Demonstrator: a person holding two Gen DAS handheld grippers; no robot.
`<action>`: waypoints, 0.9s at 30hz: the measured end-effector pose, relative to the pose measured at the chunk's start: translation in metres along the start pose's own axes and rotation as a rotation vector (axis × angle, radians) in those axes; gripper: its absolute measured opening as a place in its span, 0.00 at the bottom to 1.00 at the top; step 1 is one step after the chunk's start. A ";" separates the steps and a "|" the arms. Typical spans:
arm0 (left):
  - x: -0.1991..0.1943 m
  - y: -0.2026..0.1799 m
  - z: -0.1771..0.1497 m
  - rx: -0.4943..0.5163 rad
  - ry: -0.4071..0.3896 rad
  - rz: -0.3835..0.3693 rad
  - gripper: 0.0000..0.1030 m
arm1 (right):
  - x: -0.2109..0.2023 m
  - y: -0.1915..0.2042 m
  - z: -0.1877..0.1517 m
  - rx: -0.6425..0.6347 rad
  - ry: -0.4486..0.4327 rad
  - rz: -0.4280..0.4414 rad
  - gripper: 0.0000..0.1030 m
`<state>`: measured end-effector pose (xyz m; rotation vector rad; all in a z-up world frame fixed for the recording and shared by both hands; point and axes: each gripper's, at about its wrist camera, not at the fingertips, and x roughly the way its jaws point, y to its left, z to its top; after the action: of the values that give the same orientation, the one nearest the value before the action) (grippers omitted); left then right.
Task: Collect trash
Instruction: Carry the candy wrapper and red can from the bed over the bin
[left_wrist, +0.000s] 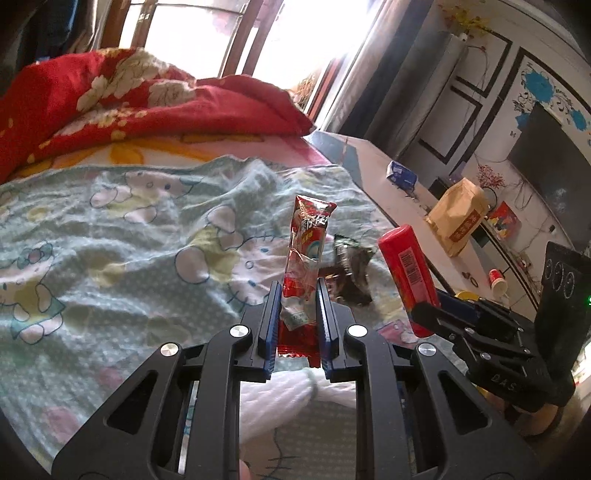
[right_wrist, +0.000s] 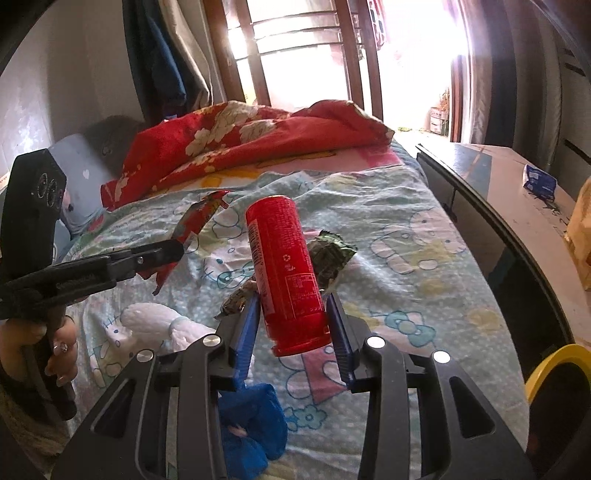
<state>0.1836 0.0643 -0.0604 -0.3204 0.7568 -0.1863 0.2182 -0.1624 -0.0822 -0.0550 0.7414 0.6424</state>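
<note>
My left gripper (left_wrist: 296, 295) is shut on a red snack wrapper (left_wrist: 304, 254) that stands upright between its blue pads, lifted above the bed. My right gripper (right_wrist: 293, 306) is shut on a red can (right_wrist: 286, 273), tilted away from me. From the left wrist view the red can (left_wrist: 406, 273) and right gripper (left_wrist: 428, 314) show at the right. In the right wrist view the left gripper (right_wrist: 177, 249) holds the red snack wrapper (right_wrist: 197, 218) at the left. A dark crumpled wrapper (left_wrist: 351, 269) lies on the sheet behind both; the dark wrapper (right_wrist: 330, 256) sits just right of the can.
The bed has a cartoon-print sheet (right_wrist: 406, 266) and a red floral quilt (left_wrist: 129, 96) at the far end. A white plush toy (right_wrist: 155, 328) and blue cloth (right_wrist: 255, 424) lie near me. A side table (left_wrist: 373, 162) bears a brown paper bag (left_wrist: 458, 221) and blue packet (left_wrist: 400, 177). A yellow-rimmed bin (right_wrist: 554, 362) sits right.
</note>
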 end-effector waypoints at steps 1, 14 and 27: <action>-0.002 -0.003 0.000 0.005 -0.003 -0.005 0.12 | -0.004 -0.001 -0.001 0.003 -0.007 -0.004 0.34; -0.010 -0.042 0.003 0.074 -0.028 -0.063 0.12 | -0.041 -0.010 -0.007 0.033 -0.077 -0.013 0.34; -0.009 -0.091 -0.001 0.175 -0.023 -0.111 0.12 | -0.078 -0.039 -0.014 0.088 -0.132 -0.051 0.34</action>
<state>0.1721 -0.0189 -0.0231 -0.1975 0.6954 -0.3509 0.1880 -0.2386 -0.0486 0.0489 0.6379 0.5589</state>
